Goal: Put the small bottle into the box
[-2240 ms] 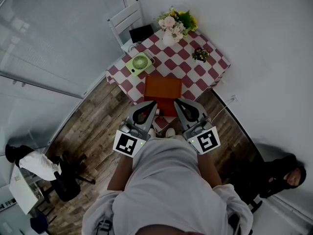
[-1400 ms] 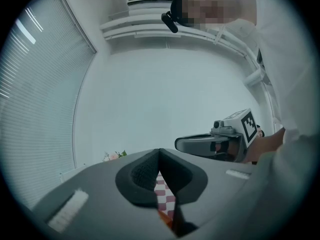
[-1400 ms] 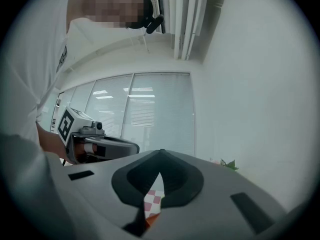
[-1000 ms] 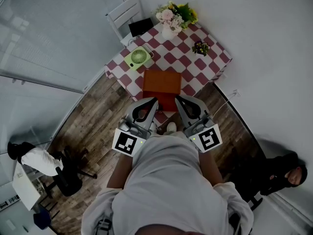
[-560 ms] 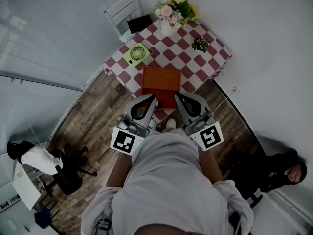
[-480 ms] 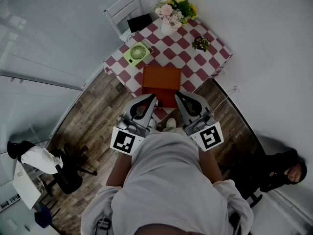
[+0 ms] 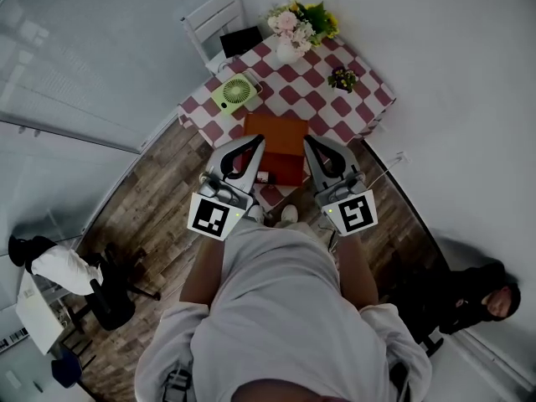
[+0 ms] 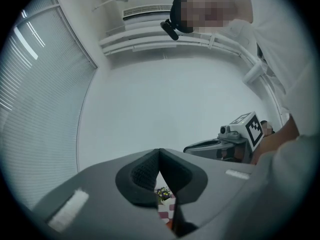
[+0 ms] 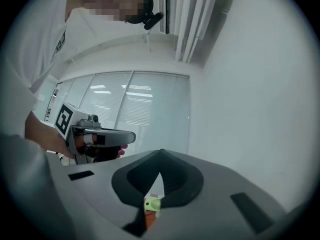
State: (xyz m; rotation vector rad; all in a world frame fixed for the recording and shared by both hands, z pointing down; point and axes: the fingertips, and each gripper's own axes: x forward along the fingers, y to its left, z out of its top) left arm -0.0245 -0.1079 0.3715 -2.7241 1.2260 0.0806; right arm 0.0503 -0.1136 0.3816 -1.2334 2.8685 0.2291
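Three views record one moment, and only the head view gives the whole layout. It shows a table (image 7: pixel 356 111) under a red-and-white checked cloth, with a white chair (image 7: pixel 213 23) beyond it. An orange-brown box (image 7: pixel 280 136) sits at the table's near edge. A green fan (image 7: pixel 235 92) lies to the box's far left, a vase of flowers (image 7: pixel 291 36) stands at the far corner, and a small potted plant (image 7: pixel 342 79) stands to the right. The left gripper (image 7: pixel 254 143) and right gripper (image 7: pixel 311 143) are held above the box's two near corners, well apart. What may be the small bottle (image 7: pixel 262 177), too small to identify surely, lies on the cloth just beside the box's near left corner, outside it. Each gripper view shows what the head view does not: that gripper's jaws are pressed together with nothing between them. There the grey jaw bodies block nearly all of the table. Only the plant shows past the left pair, and only the fan and a strip of the box past the right.
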